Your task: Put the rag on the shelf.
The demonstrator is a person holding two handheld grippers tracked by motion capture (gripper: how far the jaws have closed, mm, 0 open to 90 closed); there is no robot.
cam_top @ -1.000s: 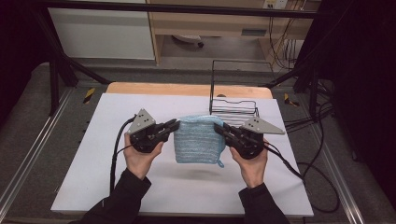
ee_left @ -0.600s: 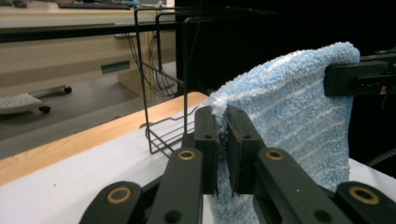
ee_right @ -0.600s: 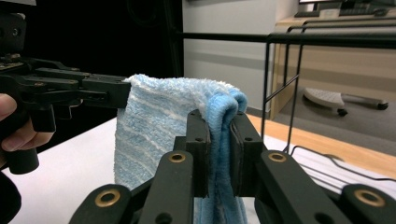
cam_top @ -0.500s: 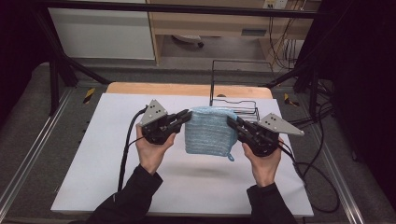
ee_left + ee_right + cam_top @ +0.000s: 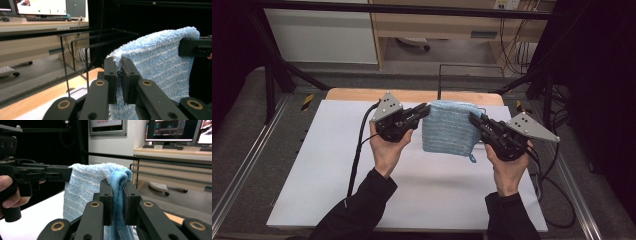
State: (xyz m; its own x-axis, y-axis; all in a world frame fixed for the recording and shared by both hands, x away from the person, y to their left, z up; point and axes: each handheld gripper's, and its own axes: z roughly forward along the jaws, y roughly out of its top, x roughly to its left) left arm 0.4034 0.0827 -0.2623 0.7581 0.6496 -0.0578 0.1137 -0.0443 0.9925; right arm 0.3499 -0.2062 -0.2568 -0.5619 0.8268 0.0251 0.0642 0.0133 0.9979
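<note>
A light blue striped towel (image 5: 448,127) hangs folded in the air above the white table (image 5: 327,165), stretched between both grippers. My left gripper (image 5: 426,110) is shut on the towel's upper left corner, and my right gripper (image 5: 474,120) is shut on its upper right corner. In the left gripper view the towel (image 5: 160,60) is pinched between the jaws of the left gripper (image 5: 119,65), with the other gripper's jaw at the far corner. In the right gripper view the towel's folded edge (image 5: 117,182) sits between the jaws of the right gripper (image 5: 117,187). A small loop (image 5: 472,159) dangles from the towel's lower right corner.
A black wire rack (image 5: 462,75) stands at the table's far edge, right behind the towel. Cables (image 5: 359,145) trail from both grippers across the table. A wooden strip (image 5: 357,94) borders the table's far side. Metal rails (image 5: 242,170) run along both sides.
Both grippers have carried the towel upward and farther from the person, toward the wire rack. Both stay shut on its corners.
</note>
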